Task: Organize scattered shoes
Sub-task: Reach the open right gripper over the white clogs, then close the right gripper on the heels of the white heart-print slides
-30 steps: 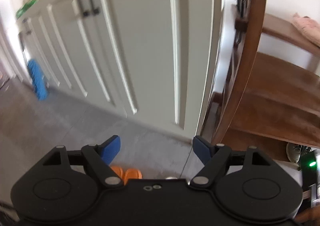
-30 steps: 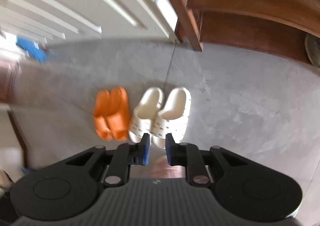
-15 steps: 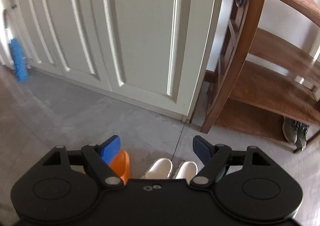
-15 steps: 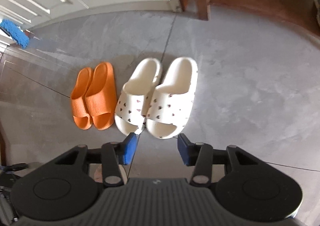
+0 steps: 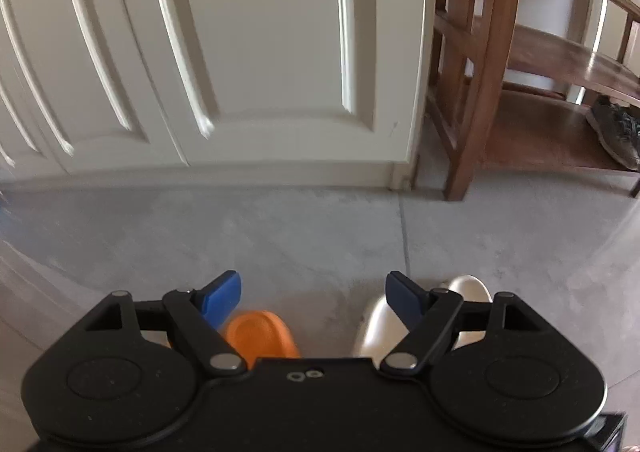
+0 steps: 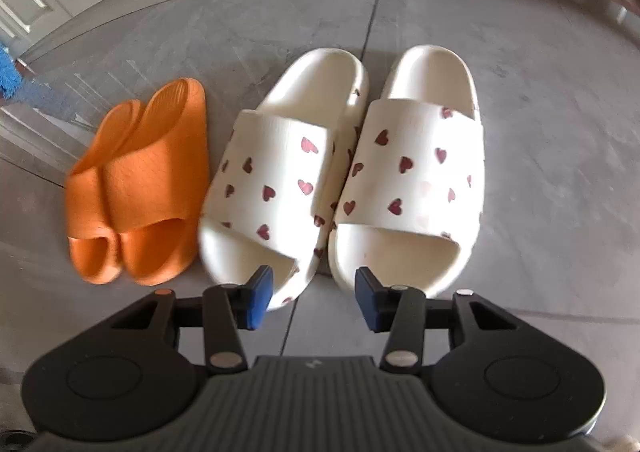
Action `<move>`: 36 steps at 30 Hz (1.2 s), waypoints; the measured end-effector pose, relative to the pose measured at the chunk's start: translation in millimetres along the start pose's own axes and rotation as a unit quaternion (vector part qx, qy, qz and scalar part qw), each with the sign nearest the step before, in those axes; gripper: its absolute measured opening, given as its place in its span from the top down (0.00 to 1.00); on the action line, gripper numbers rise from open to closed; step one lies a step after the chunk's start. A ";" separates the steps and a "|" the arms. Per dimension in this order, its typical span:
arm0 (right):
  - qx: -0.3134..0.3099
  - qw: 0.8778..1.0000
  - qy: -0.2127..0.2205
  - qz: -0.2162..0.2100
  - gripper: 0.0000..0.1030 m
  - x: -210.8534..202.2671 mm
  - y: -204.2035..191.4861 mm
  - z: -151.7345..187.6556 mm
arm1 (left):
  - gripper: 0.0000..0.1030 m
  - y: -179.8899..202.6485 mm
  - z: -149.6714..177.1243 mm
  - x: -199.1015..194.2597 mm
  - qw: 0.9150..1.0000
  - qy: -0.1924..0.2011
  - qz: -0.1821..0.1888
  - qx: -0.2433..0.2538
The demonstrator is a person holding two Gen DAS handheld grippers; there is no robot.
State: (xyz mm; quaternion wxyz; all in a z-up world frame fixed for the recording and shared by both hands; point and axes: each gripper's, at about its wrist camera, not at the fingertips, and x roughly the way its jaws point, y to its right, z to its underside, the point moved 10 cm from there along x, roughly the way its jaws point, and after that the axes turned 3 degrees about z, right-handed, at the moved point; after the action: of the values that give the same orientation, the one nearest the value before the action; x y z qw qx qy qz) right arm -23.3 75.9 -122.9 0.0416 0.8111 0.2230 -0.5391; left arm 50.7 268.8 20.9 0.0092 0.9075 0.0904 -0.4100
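Matt, fine-textured orange foam-like slides [image 6: 138, 188]; smooth cream moulded slides with printed dark-red hearts [image 6: 344, 172]; mottled matt grey concrete-look floor [image 6: 540, 100]; semi-gloss white painted panelled doors [image 5: 240, 52]; polished brown wooden rack [image 5: 488, 72].

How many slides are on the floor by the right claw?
4. Two orange slides lie pressed together on the left; two cream heart-print slides lie side by side to their right. A dark shoe sits on the wooden rack; others may be hidden.
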 end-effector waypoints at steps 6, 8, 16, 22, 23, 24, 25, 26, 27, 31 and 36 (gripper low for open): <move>-0.011 0.998 0.056 0.025 0.50 53.3 -21.2 27.6 | 0.23 -2.4 13.2 34.6 0.998 0.067 -0.008 -0.006; -0.005 0.997 0.070 0.028 0.49 56.6 -22.3 29.0 | 0.23 0.5 18.7 41.9 0.997 0.074 -0.001 -0.007; 0.030 0.987 0.155 0.008 0.41 71.7 -14.5 8.2 | 0.23 22.4 54.9 85.2 0.997 0.073 0.022 0.027; 0.037 0.984 0.173 0.023 0.61 76.0 28.0 -17.8 | 0.23 32.1 60.9 99.0 0.995 0.093 0.021 -0.009; 0.039 0.983 0.177 0.028 0.61 76.5 38.1 -22.7 | 0.23 37.8 59.9 100.8 0.995 0.099 0.022 -0.003; 0.041 0.982 0.181 0.034 0.61 77.0 48.3 -27.5 | 0.23 40.6 59.9 101.9 0.995 0.098 0.025 -0.004; 0.043 0.981 0.185 0.039 0.61 77.4 58.4 -32.4 | 0.23 43.5 59.9 103.0 0.995 0.096 0.028 -0.005; 0.039 0.980 0.190 0.047 0.61 77.8 65.9 -35.9 | 0.23 47.5 60.4 104.8 0.995 0.093 0.033 -0.006; 0.031 0.979 0.194 0.052 0.60 78.3 70.7 -38.7 | 0.23 46.7 62.4 105.4 0.995 0.091 0.031 -0.009; 0.006 0.977 0.203 0.065 0.58 78.8 77.9 -45.6 | 0.23 43.8 70.2 107.7 0.996 0.081 0.022 -0.020; -0.024 0.973 0.211 0.086 0.42 77.6 78.3 -50.4 | 0.23 40.2 80.1 110.5 0.997 0.069 0.011 -0.034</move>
State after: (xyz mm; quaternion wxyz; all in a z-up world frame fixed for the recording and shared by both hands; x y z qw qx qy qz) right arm 76.4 45.8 -184.8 0.0596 0.9214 0.1687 -0.3450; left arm 69.6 239.3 -116.9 0.0383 0.9338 0.0951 -0.3427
